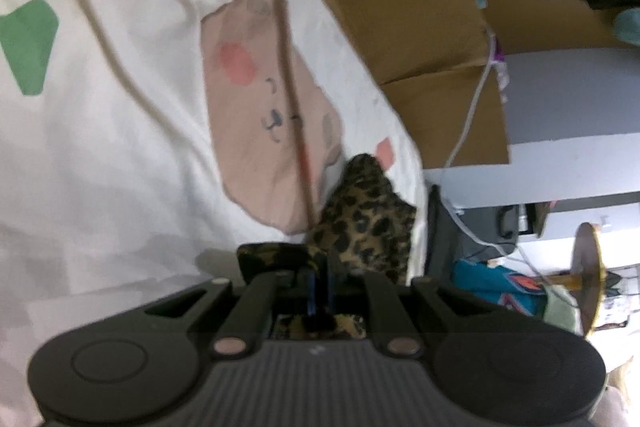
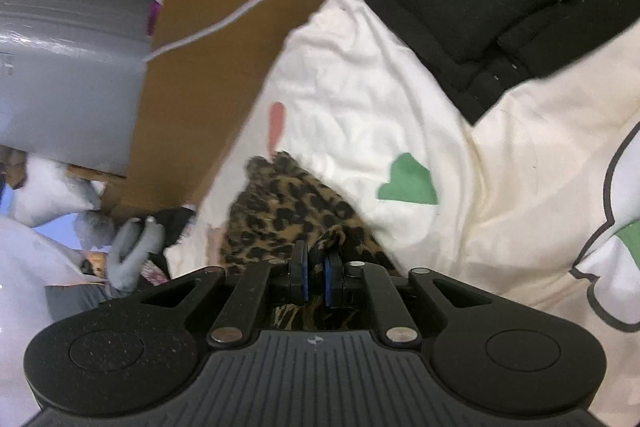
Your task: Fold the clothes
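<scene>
Both claws, left claw (image 1: 320, 287) and right claw (image 2: 315, 281), pinch leopard-print cloth (image 2: 288, 211) over the printed bedsheet (image 2: 500, 187); lower evenly, keeping edges aligned.

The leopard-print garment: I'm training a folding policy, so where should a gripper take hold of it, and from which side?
Judging by its pose, at the edge. The leopard-print garment lies bunched on the white bedspread, so a raised hem fold suits two fingers better than the flat middle. Come in low from the near side, as the right gripper and left gripper do, each pinching cloth.
</scene>
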